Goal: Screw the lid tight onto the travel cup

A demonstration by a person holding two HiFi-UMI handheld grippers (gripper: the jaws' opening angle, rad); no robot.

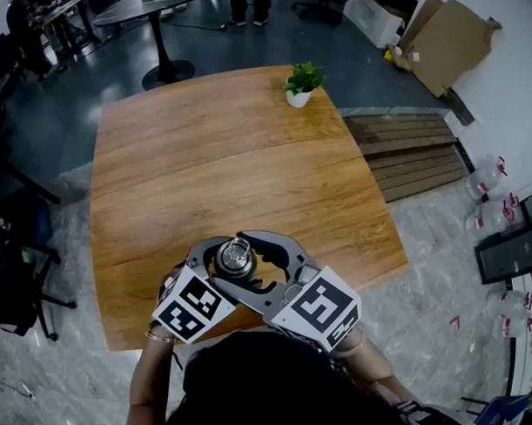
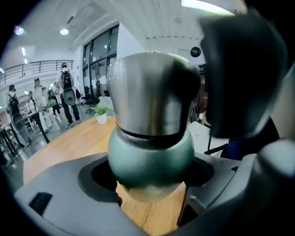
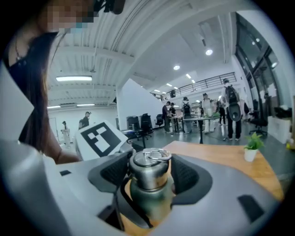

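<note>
The travel cup [image 1: 236, 258] stands on the wooden table [image 1: 224, 162] near its front edge, just ahead of the person. Its body is dull green [image 2: 150, 156] and a steel lid [image 3: 148, 171] with a ring on top sits on it. My left gripper [image 1: 212, 265] is shut round the green body, with the jaws pressed against both sides [image 2: 150, 182]. My right gripper [image 1: 271, 264] comes in from the right and is shut on the steel lid [image 3: 150, 177], higher up than the left one. The cup's base is hidden behind the jaws.
A small potted plant [image 1: 301, 82] stands at the table's far edge. Wooden steps [image 1: 412, 151] lie on the floor to the right, with plastic bottles [image 1: 489, 180] beyond. A dark chair [image 1: 11, 268] is at the left. People stand in the hall behind.
</note>
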